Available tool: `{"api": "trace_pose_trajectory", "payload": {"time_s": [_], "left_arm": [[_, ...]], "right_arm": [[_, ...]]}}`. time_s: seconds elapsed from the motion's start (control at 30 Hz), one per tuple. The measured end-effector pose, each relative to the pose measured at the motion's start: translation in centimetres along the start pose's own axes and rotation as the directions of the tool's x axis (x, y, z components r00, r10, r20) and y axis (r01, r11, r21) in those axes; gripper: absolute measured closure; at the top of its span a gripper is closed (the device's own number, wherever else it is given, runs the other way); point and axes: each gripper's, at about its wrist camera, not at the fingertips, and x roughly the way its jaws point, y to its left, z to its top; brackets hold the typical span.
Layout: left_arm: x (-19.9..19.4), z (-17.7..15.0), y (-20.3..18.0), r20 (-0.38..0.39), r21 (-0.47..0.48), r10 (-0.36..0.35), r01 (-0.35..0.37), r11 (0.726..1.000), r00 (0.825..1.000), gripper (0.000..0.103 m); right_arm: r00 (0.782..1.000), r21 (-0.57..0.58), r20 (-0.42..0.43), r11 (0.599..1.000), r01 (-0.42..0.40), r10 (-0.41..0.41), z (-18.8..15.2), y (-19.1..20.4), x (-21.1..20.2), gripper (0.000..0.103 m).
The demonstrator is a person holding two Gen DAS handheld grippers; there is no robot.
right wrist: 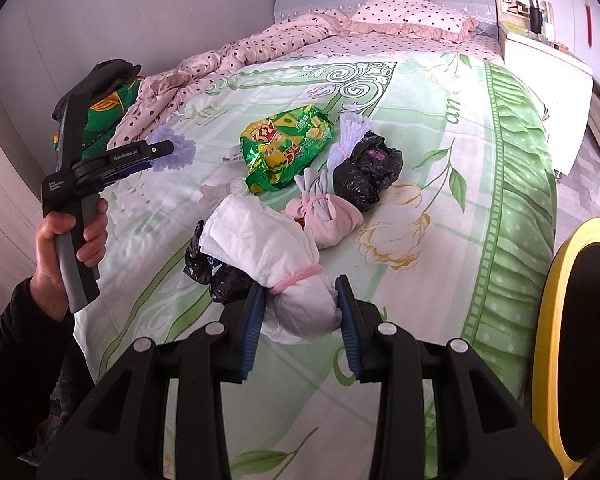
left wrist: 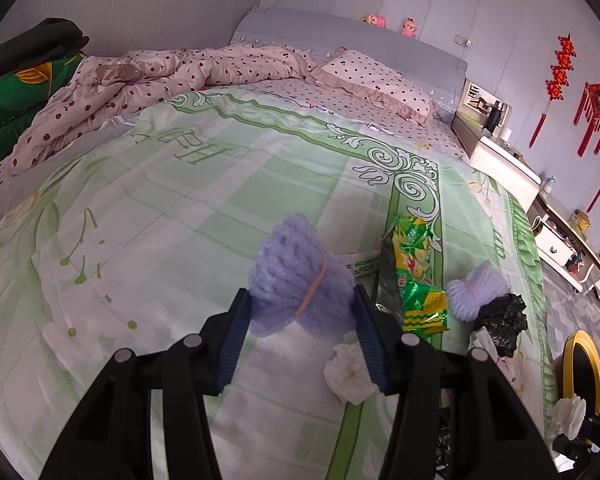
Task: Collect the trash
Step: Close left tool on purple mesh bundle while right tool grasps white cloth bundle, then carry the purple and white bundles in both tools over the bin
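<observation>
My left gripper (left wrist: pixel 302 300) is shut on a purple foam net bundle (left wrist: pixel 296 280) tied with a rubber band, held above the green bedspread (left wrist: pixel 180 220). In the right wrist view the same left gripper (right wrist: pixel 168 150) is held by a hand (right wrist: pixel 72 236), with the foam bundle (right wrist: pixel 176 146) at its tip. My right gripper (right wrist: pixel 300 292) is shut on a white bundle (right wrist: pixel 268 244) bound with a pink band. On the bed lie a green snack wrapper (right wrist: pixel 288 148), a black bag (right wrist: pixel 368 172), a pink bundle (right wrist: pixel 328 216) and a pale foam net (right wrist: pixel 348 132).
A yellow-rimmed bin (right wrist: pixel 580 340) stands at the bed's right side. Another black bag (right wrist: pixel 216 272) lies under the white bundle. A crumpled tissue (left wrist: pixel 350 372) lies near my left fingers. A dotted quilt (left wrist: pixel 140 88) and a pillow (left wrist: pixel 376 80) are at the head of the bed.
</observation>
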Motion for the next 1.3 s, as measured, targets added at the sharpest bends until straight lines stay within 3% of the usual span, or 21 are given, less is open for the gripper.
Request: {"api": "trace_pose_trajectory", "payload": {"time_s": [0.73, 1.3], "left_arm": [[-4.6, -0.8, -7.2, 0.024, 0.081, -0.121, 0.119, 0.990, 0.992, 0.055], [-5.9, -2.0, -15.0, -0.003, 0.172, -0.233, 0.230, 0.958, 0.972, 0.055]], "right_arm": [[0.992, 0.035, 0.088, 0.995, 0.090, -0.093, 1.0, -1.4, -6.7, 0.069], [0.975, 0.119, 0.143, 0.981, 0.152, -0.169, 1.2, -5.7, -11.1, 0.069]]}}
